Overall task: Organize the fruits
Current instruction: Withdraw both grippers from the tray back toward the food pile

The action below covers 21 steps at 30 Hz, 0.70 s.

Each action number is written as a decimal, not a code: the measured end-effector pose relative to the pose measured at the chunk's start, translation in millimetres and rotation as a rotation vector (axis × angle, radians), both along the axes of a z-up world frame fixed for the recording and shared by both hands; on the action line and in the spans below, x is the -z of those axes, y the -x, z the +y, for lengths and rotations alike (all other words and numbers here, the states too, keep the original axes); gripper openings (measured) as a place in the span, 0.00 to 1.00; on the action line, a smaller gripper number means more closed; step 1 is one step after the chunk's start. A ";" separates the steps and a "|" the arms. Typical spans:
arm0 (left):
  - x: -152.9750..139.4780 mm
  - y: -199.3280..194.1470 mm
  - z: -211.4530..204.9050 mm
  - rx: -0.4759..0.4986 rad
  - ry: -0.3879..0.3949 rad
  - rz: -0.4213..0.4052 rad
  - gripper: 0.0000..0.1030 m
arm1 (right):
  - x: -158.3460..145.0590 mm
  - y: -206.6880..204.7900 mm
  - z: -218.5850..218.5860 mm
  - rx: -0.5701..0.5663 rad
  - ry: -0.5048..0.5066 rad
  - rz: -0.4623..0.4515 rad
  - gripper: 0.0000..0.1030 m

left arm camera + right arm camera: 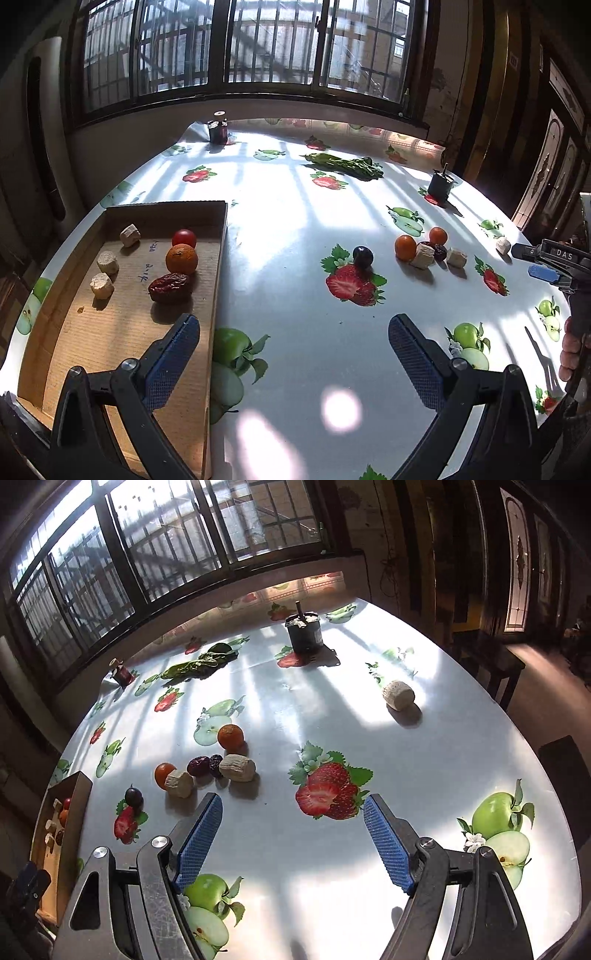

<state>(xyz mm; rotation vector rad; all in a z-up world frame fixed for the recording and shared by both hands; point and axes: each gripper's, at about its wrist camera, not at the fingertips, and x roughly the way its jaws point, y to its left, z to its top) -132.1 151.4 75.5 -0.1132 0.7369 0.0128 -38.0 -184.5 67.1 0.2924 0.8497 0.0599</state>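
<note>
wrinkled dark-red date (pixel 170 287) (beside an orange (pixel 181 259)) in cardboard tray (pixel 110 332).

The left wrist view looks forward between its two spread blue fingers (pixel 173 354), low over the table (pixel 295 229), toward the window; the cardboard tray (pixel 218 258) lies at its left finger. The right wrist view looks from further right, the same way, over its own fingers (pixel 201 834). Both views share the small fruit cluster (pixel 424 251) ahead of the fingers.
</note>
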 end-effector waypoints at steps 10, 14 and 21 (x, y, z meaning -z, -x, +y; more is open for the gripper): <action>-3.7 -92.7 -55.8 0.096 0.051 0.043 0.99 | 27.3 -74.2 47.7 -0.116 -0.084 0.015 0.78; 20.3 -128.9 -66.0 0.112 0.052 0.077 0.99 | 39.0 -74.7 47.1 -0.136 -0.041 0.006 0.59; 46.0 -142.8 -57.7 0.149 0.047 0.086 0.83 | 49.5 -77.9 40.5 -0.181 -0.069 0.042 0.50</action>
